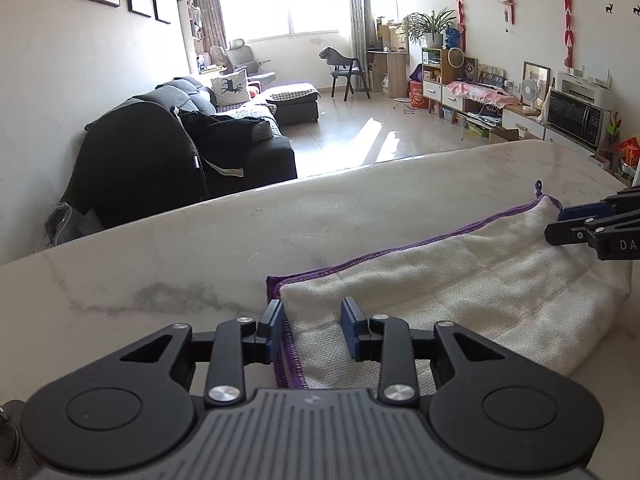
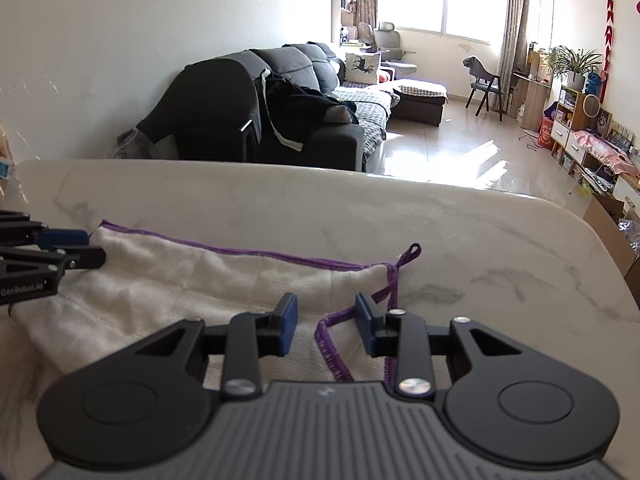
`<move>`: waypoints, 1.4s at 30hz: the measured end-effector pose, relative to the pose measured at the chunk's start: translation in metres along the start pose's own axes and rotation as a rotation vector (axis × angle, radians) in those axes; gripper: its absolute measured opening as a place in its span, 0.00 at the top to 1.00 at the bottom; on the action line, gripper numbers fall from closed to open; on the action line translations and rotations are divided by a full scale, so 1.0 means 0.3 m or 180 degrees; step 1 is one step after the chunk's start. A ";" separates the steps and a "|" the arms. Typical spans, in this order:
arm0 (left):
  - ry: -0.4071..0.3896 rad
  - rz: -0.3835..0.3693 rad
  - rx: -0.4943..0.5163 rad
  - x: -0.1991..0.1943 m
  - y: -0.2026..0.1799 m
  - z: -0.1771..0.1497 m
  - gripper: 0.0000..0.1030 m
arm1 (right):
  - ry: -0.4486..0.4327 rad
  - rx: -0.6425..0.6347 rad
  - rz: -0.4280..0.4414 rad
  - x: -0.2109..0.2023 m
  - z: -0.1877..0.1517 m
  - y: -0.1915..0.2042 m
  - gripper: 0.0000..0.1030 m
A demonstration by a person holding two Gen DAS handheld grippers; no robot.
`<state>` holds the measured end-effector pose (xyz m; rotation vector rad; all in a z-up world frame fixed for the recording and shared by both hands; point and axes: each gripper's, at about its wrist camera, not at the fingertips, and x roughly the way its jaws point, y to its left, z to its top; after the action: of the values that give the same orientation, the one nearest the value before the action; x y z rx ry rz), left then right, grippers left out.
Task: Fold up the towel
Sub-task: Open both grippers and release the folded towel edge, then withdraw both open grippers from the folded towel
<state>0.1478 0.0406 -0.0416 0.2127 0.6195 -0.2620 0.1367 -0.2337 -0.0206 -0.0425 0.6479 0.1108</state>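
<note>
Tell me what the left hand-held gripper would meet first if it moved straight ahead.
Probably the white towel: the open left hand-held gripper already straddles its purple edge. Beyond lies bare marble table.

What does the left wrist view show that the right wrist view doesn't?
Only the left wrist view shows the microwave and printer along the right-hand wall. Only the right wrist view shows the towel's purple hanging loop lying flat on the table. Both show the white purple-edged towel folded over, and the left gripper and right gripper, each open over one end.
</note>
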 end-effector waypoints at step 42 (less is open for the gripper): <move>0.0246 0.0048 -0.0697 -0.249 0.043 -0.137 0.57 | 0.0116 -0.0212 0.0200 -0.158 -0.024 0.055 0.60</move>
<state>0.0707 0.0772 -0.0282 0.0168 0.7178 -0.1704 0.0927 -0.2221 0.0022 -0.0886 0.6821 0.1927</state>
